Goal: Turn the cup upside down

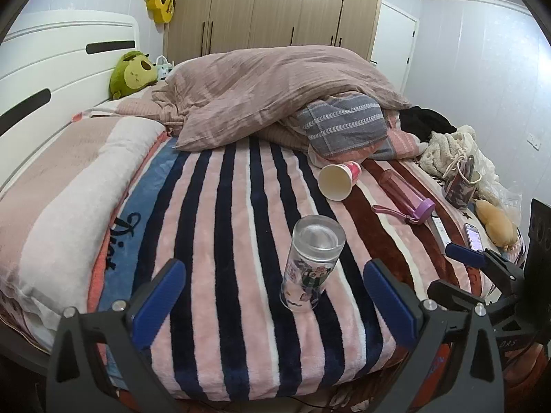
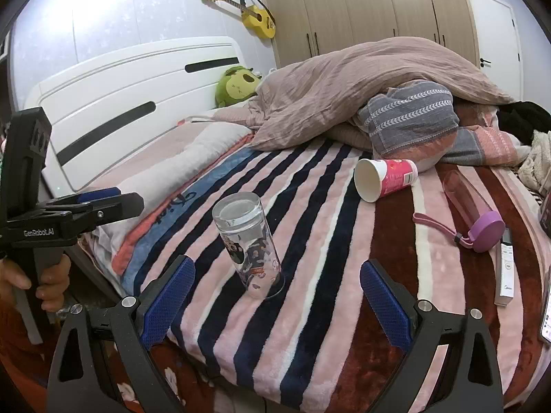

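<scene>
Left tongs (image 1: 272,303) wide apart, holding nothing; right tongs (image 2: 277,301) likewise. Glass cup (image 1: 311,263) just ahead between both sets of pads, touching neither, standing mouth-down and slightly tilted on striped blanket (image 1: 220,213). Farther back, paper cup (image 1: 339,180) on its side, pink bottle (image 1: 406,194) lying beside it, remote (image 2: 506,268) near bottle cap. Rumpled duvet (image 1: 275,93) behind.

Both grippers, left gripper (image 1: 275,296) and right gripper (image 2: 277,297), have black triangular-cutout frames, textured blue pads (image 2: 168,297), silver screws (image 2: 128,301), white "GenRobot.AI" lettering; bare-skinned hand (image 2: 38,280).
</scene>
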### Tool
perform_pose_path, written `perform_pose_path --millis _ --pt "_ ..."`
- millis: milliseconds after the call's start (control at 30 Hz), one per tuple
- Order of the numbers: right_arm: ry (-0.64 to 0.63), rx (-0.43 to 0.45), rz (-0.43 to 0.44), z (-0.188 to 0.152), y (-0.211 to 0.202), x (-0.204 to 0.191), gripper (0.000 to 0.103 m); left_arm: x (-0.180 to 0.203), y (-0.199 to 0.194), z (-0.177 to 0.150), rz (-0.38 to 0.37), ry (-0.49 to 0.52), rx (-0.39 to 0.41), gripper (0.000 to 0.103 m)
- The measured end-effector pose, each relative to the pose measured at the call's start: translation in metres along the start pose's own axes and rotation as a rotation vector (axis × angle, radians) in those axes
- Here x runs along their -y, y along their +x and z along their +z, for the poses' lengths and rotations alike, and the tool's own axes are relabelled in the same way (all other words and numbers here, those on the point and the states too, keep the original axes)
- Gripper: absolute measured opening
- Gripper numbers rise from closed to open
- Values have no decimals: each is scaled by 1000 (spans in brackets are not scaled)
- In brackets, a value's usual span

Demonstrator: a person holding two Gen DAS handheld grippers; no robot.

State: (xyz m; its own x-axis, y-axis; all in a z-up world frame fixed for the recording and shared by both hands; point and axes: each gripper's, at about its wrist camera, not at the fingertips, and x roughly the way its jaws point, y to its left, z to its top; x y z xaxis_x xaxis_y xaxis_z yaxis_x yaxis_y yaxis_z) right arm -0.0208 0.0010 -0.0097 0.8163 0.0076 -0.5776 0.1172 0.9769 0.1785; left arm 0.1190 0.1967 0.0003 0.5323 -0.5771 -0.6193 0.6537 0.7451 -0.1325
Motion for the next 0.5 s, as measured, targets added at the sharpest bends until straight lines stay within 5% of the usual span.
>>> perform_pose_path --millis 500 --pt "2 -2 0 0 -1 2 97 3 -2 0 10 6 -2 103"
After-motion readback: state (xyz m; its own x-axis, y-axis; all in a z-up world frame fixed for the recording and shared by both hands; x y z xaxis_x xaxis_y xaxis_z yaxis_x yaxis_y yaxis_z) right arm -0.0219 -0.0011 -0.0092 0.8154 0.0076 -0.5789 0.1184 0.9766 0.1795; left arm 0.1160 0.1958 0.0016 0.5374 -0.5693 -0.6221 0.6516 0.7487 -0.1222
